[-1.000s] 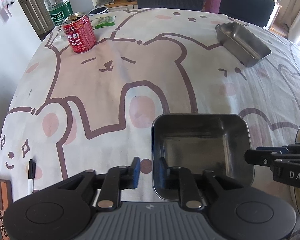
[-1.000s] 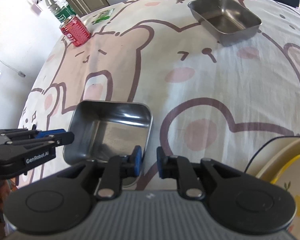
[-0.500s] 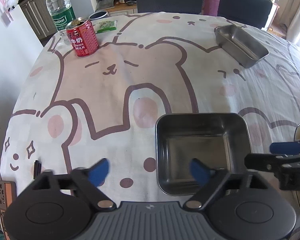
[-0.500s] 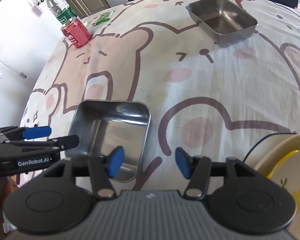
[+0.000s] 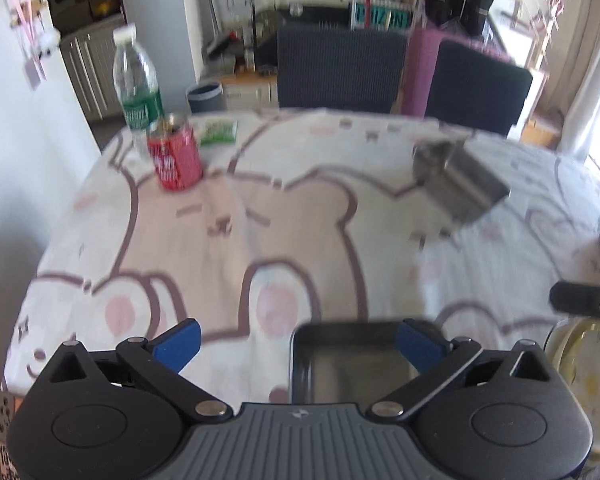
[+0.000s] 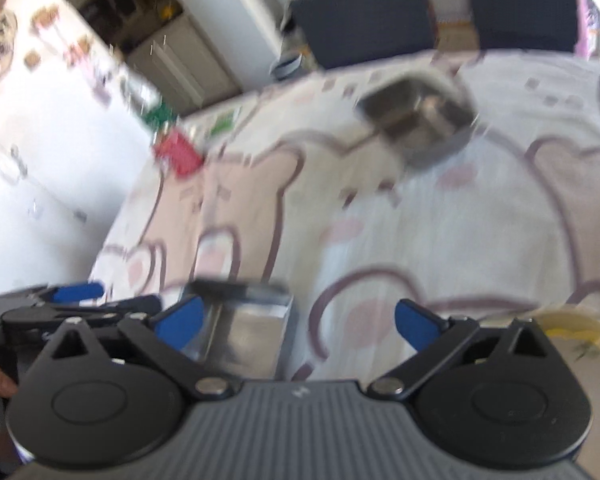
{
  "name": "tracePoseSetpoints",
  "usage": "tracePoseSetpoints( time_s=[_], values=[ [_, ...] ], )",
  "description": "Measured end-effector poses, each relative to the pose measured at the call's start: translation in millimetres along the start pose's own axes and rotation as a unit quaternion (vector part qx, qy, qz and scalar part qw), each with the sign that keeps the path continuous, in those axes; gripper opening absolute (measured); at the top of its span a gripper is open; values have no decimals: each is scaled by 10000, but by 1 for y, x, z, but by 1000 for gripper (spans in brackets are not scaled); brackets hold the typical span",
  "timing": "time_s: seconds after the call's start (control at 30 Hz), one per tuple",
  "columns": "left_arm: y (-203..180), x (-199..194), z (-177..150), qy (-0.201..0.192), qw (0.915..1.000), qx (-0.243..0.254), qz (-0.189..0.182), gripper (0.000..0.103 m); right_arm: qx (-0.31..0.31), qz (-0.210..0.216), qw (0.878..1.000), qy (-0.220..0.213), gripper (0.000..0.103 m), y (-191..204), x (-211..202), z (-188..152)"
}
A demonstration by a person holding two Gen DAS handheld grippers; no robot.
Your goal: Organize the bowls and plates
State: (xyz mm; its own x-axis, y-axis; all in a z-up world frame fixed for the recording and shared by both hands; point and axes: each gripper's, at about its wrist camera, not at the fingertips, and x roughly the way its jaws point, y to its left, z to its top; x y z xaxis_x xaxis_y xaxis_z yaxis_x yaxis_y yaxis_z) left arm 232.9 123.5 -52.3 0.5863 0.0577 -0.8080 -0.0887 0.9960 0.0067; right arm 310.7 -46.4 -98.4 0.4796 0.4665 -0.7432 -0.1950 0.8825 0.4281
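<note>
Between near tray point(image 5: 340, 364) and far tray point(image 5: 460, 184), bare tablecloth point(image 5: 300, 232).

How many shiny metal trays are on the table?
2. One square steel tray sits near, just in front of the grippers; another steel tray sits far across the bear tablecloth. More may be hidden.

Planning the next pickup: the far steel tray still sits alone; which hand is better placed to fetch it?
Right, probably: the far steel tray lies toward the right side in both views, and the right tongs are open and empty.
</note>
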Motion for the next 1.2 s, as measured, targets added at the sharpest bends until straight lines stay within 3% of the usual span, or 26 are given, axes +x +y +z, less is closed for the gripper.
tracePoseSetpoints(
  time_s=[0.17,0.3,0.53,0.73,0.83,1.0,1.2],
  values=[
    [-26,2,21,-474,9989,-14,-54,103,877,-130,9940,-647,103,-40,-14,22],
    [-54,22,38,-604,9979,110,-192,103,1450,-535,9823,-1058,103,-72,-7,41],
    [-93,61,86,-1009,9939,351,-263,103,2242,-931,9641,-1072,103,-106,36,62],
    [-113,108,130,-996,9931,446,-431,103,1915,-1216,9696,-921,103,-105,85,84],
    [-123,133,143,-935,9943,409,-316,103,1648,-1342,9735,-848,103,-101,103,87],
    [-128,165,143,-684,9965,272,-406,103,1487,-1537,9749,-624,103,-105,120,87],
    [-129,191,132,-442,9980,451,36,100,1271,-1563,9790,-301,103,-116,124,86]
  ],
)
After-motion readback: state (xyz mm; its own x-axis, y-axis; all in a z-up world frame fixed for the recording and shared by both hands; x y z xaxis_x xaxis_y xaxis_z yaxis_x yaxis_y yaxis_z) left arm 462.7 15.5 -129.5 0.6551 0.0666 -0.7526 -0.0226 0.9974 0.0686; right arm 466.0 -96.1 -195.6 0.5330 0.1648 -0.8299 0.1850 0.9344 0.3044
